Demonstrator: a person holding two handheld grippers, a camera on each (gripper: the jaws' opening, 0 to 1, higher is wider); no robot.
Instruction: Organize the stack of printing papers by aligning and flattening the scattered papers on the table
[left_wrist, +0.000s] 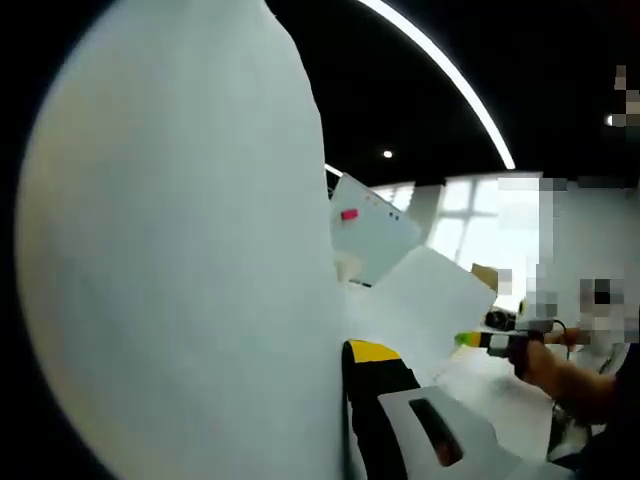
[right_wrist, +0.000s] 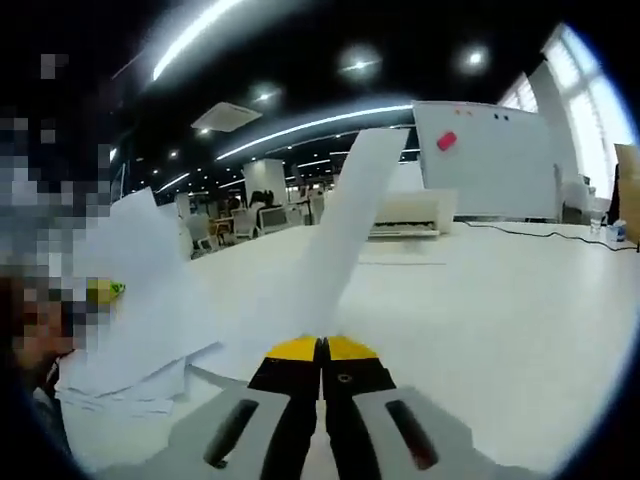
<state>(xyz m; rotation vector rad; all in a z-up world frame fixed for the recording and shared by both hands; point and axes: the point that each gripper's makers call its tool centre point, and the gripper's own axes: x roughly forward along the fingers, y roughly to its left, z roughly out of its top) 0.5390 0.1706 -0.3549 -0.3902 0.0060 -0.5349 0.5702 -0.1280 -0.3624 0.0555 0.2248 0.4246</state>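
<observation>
Both claws lifting sheets off the worktop

Left gripper view: left claw (left_wrist: 345, 400) clamps a sheet (left_wrist: 170, 250) that blocks most sight; lower it squarely.
Right gripper view: right claw (right_wrist: 322, 352), jaws together on a paper strip (right_wrist: 340, 230); loose pile (right_wrist: 130, 330) lies left on the worktop (right_wrist: 500, 300), whiteboard (right_wrist: 490, 160) behind.

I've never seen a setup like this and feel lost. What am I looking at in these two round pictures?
A person holds a two-jaw tool in each hand, and a fisheye camera rides on each. In the right gripper view, the yellow-tipped right gripper is shut on a white sheet of paper that rises from its jaws. A loose stack of white papers lies on the white table. In the left gripper view, a large white sheet covers the left gripper, so its grip is unclear.
</observation>
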